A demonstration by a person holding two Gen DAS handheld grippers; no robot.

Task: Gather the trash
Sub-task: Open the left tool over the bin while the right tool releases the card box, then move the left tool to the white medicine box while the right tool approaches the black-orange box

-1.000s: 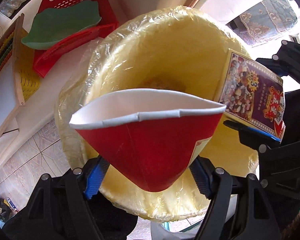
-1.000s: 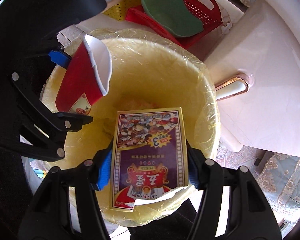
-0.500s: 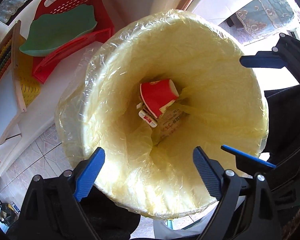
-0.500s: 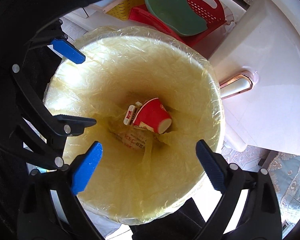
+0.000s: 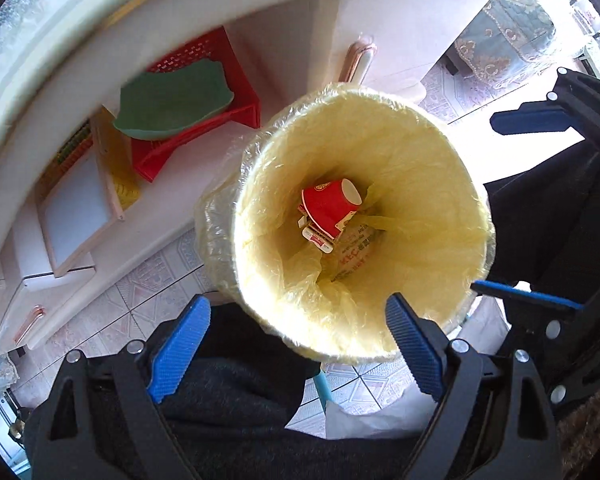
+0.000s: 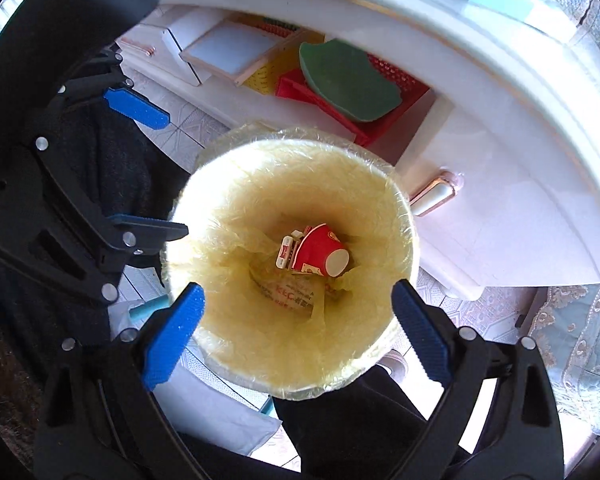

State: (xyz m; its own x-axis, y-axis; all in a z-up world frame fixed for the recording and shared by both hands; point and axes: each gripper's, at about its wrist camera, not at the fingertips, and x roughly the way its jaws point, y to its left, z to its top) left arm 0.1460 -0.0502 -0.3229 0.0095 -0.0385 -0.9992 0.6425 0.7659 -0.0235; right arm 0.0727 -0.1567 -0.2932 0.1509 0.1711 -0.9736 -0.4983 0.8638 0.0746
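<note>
A round bin with a yellow plastic liner stands on the floor below both grippers. At its bottom lie a red paper cup, a small box and a printed paper bag. My left gripper is open and empty, high above the bin's near rim. My right gripper is open and empty above the bin too. The right gripper shows at the right of the left wrist view; the left gripper shows at the left of the right wrist view.
A white cabinet with a copper handle stands beside the bin. On its low shelf lie a red basket with a green tray, and a white framed board. Patterned floor tiles surround the bin.
Both grippers opened and dropped the red cup and the box into the bin, then rose and pulled back; the bin looks smaller and farther now.
</note>
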